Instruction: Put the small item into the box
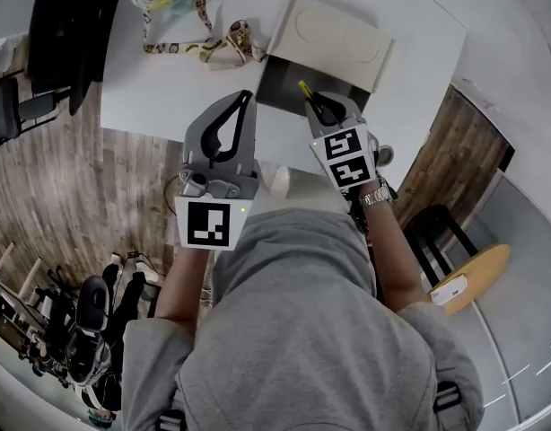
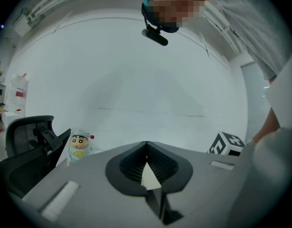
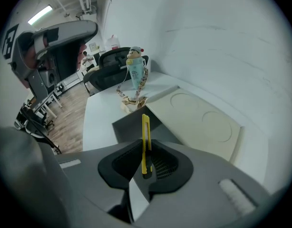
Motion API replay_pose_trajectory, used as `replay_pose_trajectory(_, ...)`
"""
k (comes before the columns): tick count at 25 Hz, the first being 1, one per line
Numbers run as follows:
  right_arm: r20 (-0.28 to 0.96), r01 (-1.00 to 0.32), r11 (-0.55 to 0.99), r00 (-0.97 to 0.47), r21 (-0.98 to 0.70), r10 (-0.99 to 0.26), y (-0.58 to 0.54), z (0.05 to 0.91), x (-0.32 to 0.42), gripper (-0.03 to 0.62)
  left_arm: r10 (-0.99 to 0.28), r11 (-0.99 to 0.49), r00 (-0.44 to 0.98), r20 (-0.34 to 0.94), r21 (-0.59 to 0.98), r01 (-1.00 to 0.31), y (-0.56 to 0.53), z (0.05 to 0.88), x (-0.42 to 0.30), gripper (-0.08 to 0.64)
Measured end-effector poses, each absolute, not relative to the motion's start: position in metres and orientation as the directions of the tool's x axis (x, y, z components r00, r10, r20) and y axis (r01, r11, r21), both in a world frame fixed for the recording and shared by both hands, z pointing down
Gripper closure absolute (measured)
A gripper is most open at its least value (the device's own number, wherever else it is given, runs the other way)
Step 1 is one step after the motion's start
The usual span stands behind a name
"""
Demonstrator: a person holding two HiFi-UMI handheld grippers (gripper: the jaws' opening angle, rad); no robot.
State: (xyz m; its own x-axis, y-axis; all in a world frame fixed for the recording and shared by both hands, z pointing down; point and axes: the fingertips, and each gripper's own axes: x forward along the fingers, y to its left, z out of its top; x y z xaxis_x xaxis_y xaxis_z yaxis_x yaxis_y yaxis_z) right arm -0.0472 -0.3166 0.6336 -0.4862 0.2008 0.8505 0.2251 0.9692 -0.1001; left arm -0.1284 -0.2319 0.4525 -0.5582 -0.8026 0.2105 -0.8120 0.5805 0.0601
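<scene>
**Right gripper** [image 3: 145, 148]: jaws clenched on a yellow utility knife [image 3: 145, 141]. The knife stands upright between the ribbed pads, and its upper end sticks out past the jaws. In the head view only its yellow tip [image 1: 304, 88] shows above the right gripper [image 1: 317, 106], seen against the near edge of the box.

**Left gripper** [image 2: 146, 150]: jaws closed on each other with nothing between them. The head view shows this gripper [image 1: 246, 99] held above the table [image 1: 168, 92], to the left of the box.

**Box** [image 3: 132, 121]: grey and open, with its beige lid [image 3: 198, 120] leaning back behind it. The head view shows the box [image 1: 289, 83] and the lid [image 1: 334, 41]. The left gripper view, tilted up toward a white wall, shows neither.

**Cartoon figure** [image 3: 135, 69]: stands at the far end of the table with a patterned lanyard [image 1: 204, 48] trailing from it toward the box. It also appears in the left gripper view [image 2: 80, 145].

**Office chair** [image 2: 29, 144]: black, beside the table.

**Marker cube** [image 2: 227, 144]: the right gripper's cube, seen from the left gripper view.
</scene>
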Motion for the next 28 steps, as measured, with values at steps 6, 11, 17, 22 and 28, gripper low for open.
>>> replay_pose_trajectory(6, 0.881, 0.236, 0.967, -0.431, -0.098, 0.195, -0.319, 0.656, -0.049, 0.518, -0.783, 0.609, -0.585, 0.210, 0.066, -0.791, -0.230, 0.456, -0.134, 0.557)
replay_pose_trajectory(11, 0.905, 0.259, 0.962, -0.384, -0.088, 0.186, -0.323, 0.674, -0.049, 0.518, -0.764, 0.632, -0.605, 0.223, 0.069, -0.772, -0.224, 0.460, -0.138, 0.557)
replay_pose_trajectory(17, 0.925, 0.264, 0.961, -0.336, -0.085, 0.174, -0.326, 0.690, -0.049, 0.518, -0.744, 0.655, -0.627, 0.230, 0.069, -0.752, -0.217, 0.463, -0.142, 0.557)
replay_pose_trajectory(22, 0.936, 0.289, 0.954, -0.308, -0.078, 0.170, -0.326, 0.698, -0.052, 0.518, -0.724, 0.678, -0.650, 0.231, 0.065, -0.732, -0.210, 0.464, -0.147, 0.557)
replay_pose_trajectory(28, 0.946, 0.293, 0.951, -0.271, -0.094, 0.177, -0.323, 0.705, -0.047, 0.517, -0.729, 0.670, -0.640, 0.242, 0.061, -0.740, -0.209, 0.467, -0.146, 0.557)
